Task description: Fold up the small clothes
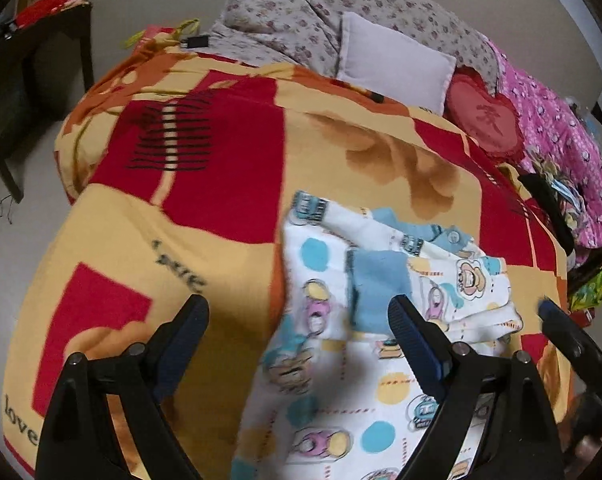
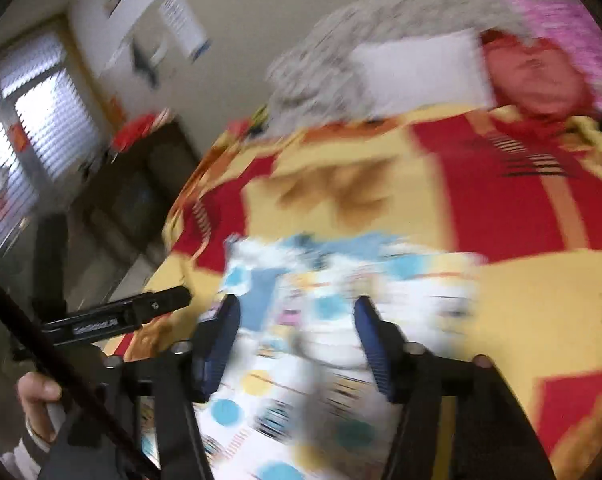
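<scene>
a small white baby garment with cartoon prints and blue patches lies partly folded on a red and yellow bedspread. the left gripper hangs over it, jaws wide apart, empty. the right gripper, blurred, also stands apart above the cloth, gripping nothing.

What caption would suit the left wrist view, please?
Open left gripper above a partly folded cartoon-print baby garment on a red-and-yellow bedspread.

The bedspread reads "love" near its lower left edge.
</scene>
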Demonstrator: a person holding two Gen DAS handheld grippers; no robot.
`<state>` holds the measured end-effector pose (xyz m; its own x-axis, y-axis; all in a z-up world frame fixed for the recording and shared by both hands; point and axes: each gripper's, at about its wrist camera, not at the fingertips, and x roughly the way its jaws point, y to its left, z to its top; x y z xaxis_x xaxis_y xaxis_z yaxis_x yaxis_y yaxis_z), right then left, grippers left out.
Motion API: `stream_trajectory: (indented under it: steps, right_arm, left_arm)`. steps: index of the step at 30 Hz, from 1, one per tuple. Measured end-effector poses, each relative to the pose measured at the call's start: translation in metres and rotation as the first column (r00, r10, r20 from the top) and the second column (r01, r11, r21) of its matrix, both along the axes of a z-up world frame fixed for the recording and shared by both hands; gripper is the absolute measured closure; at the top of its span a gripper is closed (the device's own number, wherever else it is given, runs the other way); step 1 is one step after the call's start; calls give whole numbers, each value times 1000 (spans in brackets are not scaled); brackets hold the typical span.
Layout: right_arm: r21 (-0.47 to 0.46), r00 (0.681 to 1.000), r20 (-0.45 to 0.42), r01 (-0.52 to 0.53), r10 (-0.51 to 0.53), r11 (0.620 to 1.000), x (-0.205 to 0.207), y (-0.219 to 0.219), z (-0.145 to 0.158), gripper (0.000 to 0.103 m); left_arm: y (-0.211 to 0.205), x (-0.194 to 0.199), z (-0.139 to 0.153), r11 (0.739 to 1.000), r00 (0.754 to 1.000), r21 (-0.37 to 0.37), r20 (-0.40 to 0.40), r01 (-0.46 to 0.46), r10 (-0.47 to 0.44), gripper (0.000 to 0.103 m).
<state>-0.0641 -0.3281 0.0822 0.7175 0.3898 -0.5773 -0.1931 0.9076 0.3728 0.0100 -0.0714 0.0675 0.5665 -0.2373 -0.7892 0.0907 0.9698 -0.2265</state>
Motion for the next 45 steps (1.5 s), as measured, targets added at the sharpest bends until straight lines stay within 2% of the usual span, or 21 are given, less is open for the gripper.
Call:
stream_trajectory:
  steps: [4,8,10,11,12,14,16,17,18,26,28,29,30,31,32,33,34,37,39,43,45]
  right_arm:
    - [-182,994,-11,104,-108,978,-21,-25,-9,38]
    - [-228,997,-45,51,-62,972,-21,-18,-24,40]
    - [-271,998,-30,46,-56,961,-18,-12,-30,48]
    - [-279,998,-31,36,-47,960,-12,-9,-33,58]
    - [-281,998,-40,27,-40,959,-9,-9,-35,76]
    - [-292,998,-41,32,-46,956,1,-6,-39,98]
    - [-274,999,-16,38,-44,961,-8,-12,-32,98]
    - [-257,999,-7,29,-32,966,-11,-12,-29,99]
    - [-265,1000,7,22,-21,964,-17,-13,-25,99]
    - [-327,990,-140,-71,26,942,-21,-10,-58,102]
    - [-297,991,-136,-57,17,953,-26,-16,-52,101]
    - [-267,993,-119,-52,20,962,-28,-20,-46,101]
    - [-249,997,-78,-36,17,968,-31,-23,-36,95]
    - [-255,999,-52,-24,11,967,-32,-23,-30,88]
    - [-271,1000,-17,-13,8,962,-33,-20,-24,68]
    - [-289,1000,14,-10,15,957,-32,-16,-20,55]
    - [-301,999,26,-17,26,953,-30,-11,-18,55]
    - [-348,997,9,-65,72,935,-13,8,-27,59]
    - [-403,998,-11,-66,68,913,-3,17,-36,96]
    - [-341,996,-4,-80,84,936,-13,8,-30,96]
    - [-382,995,-38,-95,87,919,-17,7,-39,96]
  left_arm:
    - [-28,18,-11,998,999,42,-23,42,-41,12]
    - [-51,32,-22,992,996,97,-53,83,-79,12]
    - [-59,39,-29,989,993,102,-70,103,-96,12]
    - [-61,41,-31,989,993,106,-77,101,-93,13]
    - [-62,43,-33,989,992,107,-78,103,-95,24]
    - [-65,45,-36,986,993,136,-81,102,-91,45]
    - [-62,45,-31,986,994,131,-67,100,-92,54]
    - [-59,44,-28,985,996,150,-48,84,-78,71]
    - [-56,44,-27,984,997,164,-40,70,-64,82]
    - [-46,47,-30,988,997,143,-58,57,-49,81]
    - [-42,46,-27,994,996,92,-66,66,-60,67]
    - [-41,46,-26,995,996,74,-68,65,-60,52]
    - [-41,46,-26,996,996,59,-68,63,-59,41]
    - [-42,46,-25,997,996,50,-66,63,-59,39]
    - [-44,46,-26,997,996,52,-65,64,-61,38]
    - [-47,46,-27,996,996,61,-69,66,-62,37]
    - [-50,46,-29,995,995,71,-75,70,-65,36]
    - [-59,48,-35,992,995,101,-74,80,-73,36]
    - [-64,48,-34,987,995,136,-59,88,-80,38]
    - [-61,47,-28,985,997,153,-23,80,-78,45]
    - [-61,52,-34,984,997,165,-36,73,-68,45]
